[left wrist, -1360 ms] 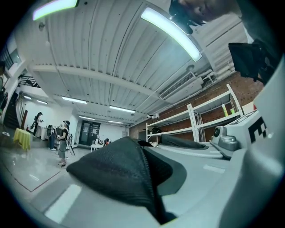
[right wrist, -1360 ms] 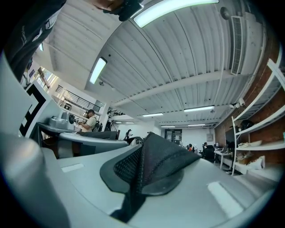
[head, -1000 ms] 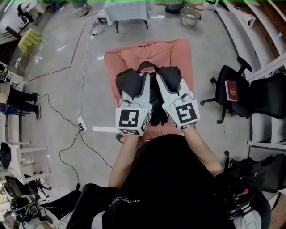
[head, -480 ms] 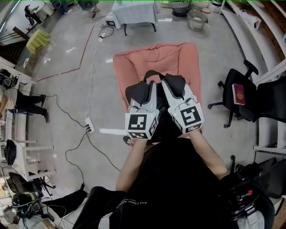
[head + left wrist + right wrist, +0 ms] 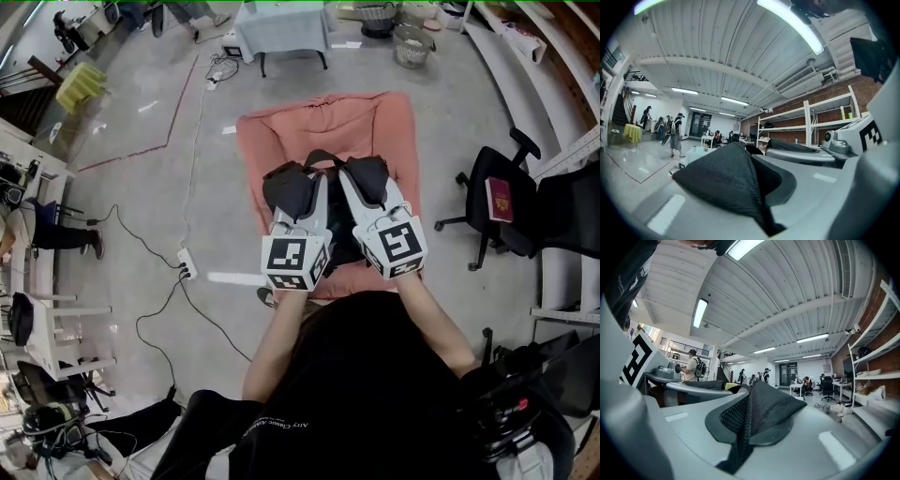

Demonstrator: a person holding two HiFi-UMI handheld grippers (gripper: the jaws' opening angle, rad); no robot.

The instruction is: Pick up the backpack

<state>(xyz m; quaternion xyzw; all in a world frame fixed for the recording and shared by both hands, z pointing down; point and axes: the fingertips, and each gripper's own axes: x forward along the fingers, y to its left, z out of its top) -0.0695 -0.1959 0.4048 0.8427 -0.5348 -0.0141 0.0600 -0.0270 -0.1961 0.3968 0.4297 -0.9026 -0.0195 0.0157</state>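
Floor: We see a grey concrete floor (image 5: 159, 206) filling the head view, with a white power strip (image 5: 187, 269) left of centre. It carries everything that matters here.
Cushion: A large salmon-pink padded cushion (image 5: 281, 131) lies flat on that floor, straight ahead of the person. We judge it is there as a soft bed for the bag.
Backpack: The black fabric backpack (image 5: 338, 249) is over the cushion's middle, towards its near edge, and the two tools cover almost all of it from above. We cannot tell whether it rests on the cushion or hangs clear of it.
Left gripper: The left gripper (image 5: 287, 180) is held level over the bag's left side with its claw clenched. In its own view the black mesh pads (image 5: 719, 180) press together into a ridge.
Right gripper: The right gripper (image 5: 367, 172) lies just beside the left one and parallel to it, its claw likewise clenched. Its pads (image 5: 776, 408) meet along a seam.
Strap loop: A thin black strap loop (image 5: 321, 155) arcs between the two claw tips, on the side of the cushion's far edge.
Grip: We cannot tell whether strap fabric is nipped in either seam, since pads and bag are equally black.
Reason: We judge that the level, side-by-side hold is meant to take the bag evenly at both sides, so that it rises without tipping or swinging.
Stage: The pick-up looks engaged but not clearly finished.
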